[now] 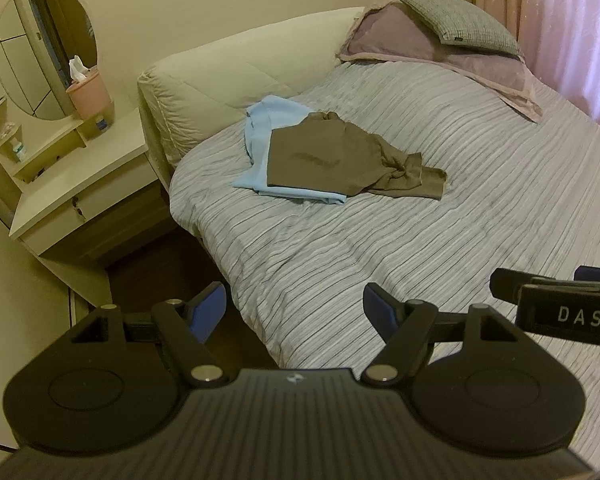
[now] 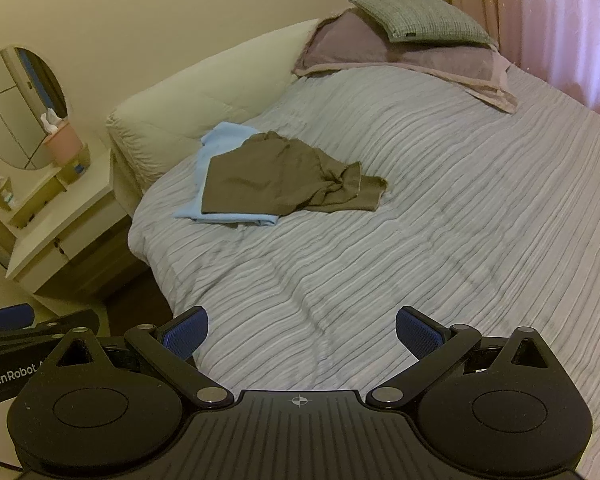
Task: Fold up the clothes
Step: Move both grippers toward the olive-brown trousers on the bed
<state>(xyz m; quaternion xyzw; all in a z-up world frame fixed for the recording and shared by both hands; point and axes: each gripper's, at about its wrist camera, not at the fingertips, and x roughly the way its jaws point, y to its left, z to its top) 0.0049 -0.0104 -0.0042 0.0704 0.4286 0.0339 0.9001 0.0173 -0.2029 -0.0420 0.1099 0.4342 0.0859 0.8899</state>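
Note:
A crumpled brown garment (image 1: 340, 160) (image 2: 276, 176) lies on the striped grey bedspread (image 1: 420, 220) (image 2: 420, 220), partly on top of a light blue garment (image 1: 260, 136) (image 2: 216, 148). Both sit near the headboard side, far ahead of my grippers. My left gripper (image 1: 294, 312) is open above the bed's near corner, nothing between its blue pads. My right gripper (image 2: 302, 334) is open too, low over the bedspread and holding nothing. The right gripper's body (image 1: 560, 304) shows at the right edge of the left wrist view, and the left gripper's body (image 2: 16, 332) shows at the left of the right wrist view.
Two pillows (image 1: 440, 40) (image 2: 404, 40) are stacked at the head of the bed by a pink curtain (image 1: 560, 20). A cream headboard (image 1: 228, 76) runs along the far side. A white dresser (image 1: 80, 184) with an oval mirror and a pink tissue holder (image 1: 88, 92) stands left of the bed.

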